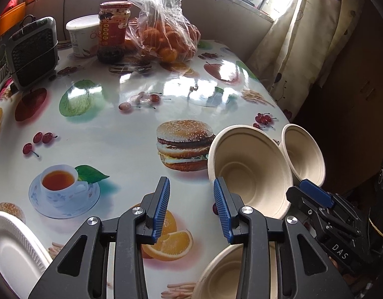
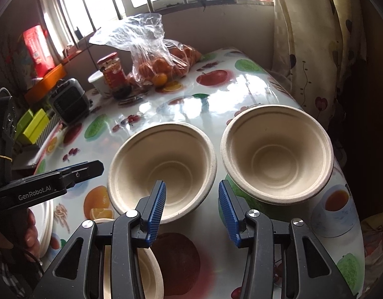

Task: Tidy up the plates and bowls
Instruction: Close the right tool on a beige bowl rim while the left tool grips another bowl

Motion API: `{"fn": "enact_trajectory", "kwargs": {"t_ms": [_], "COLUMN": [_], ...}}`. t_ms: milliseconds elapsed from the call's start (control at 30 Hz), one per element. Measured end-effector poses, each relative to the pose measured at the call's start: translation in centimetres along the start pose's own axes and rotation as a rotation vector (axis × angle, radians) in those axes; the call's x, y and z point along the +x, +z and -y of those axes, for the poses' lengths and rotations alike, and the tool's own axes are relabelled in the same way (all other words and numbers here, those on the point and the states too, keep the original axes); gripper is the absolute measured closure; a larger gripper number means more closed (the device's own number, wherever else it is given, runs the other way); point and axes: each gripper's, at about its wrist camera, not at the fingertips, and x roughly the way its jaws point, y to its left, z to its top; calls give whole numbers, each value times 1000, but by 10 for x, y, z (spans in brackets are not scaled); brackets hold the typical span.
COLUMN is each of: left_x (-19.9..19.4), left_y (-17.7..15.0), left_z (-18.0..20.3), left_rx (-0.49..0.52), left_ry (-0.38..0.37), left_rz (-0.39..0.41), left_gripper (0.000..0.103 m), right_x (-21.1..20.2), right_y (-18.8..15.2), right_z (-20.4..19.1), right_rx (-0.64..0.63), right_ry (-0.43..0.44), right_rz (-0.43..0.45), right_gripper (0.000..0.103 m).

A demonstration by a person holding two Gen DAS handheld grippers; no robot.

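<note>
Two beige bowls (image 2: 162, 172) (image 2: 277, 152): upright, nearly touching, near the table's (image 2: 241, 94) right edge; third bowl (image 2: 151, 269) nearer. White plate (image 1: 12, 251) at left. Right gripper (image 2: 191, 209) and left gripper (image 1: 191, 209): spread, empty. Risk: a glancing finger slides light bowls off glossy cloth.

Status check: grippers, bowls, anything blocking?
Left gripper open, empty. Right gripper open, empty, over near rim of left bowl. Right bowl beside it, third bowl nearest. White plates left. Path clear.
</note>
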Motion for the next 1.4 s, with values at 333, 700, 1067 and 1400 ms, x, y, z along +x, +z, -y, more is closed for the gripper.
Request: {"fn": "enact_trajectory", "kwargs": {"t_ms": [333,700,1067,1400], "left_x": [8,14,14,15], "left_y": [2,2,2,1], "left_z": [3,3,9,10], "left_rx": [5,-7,4,8], "left_ry": [1,-6,-26,-28], "left_rz": [-11,-26,-25,-28], "left_gripper": [71,81,81,81], "right_x": [10,12,13,14], "right_y": [-2,-2,-2,-2], "right_z": [3,5,4,5], "right_rx": [15,25,32,41], "right_ry": [18,25,32,36], "right_rz": [-21,-18,-16,-19], "right_gripper": [72,80,87,87]}}
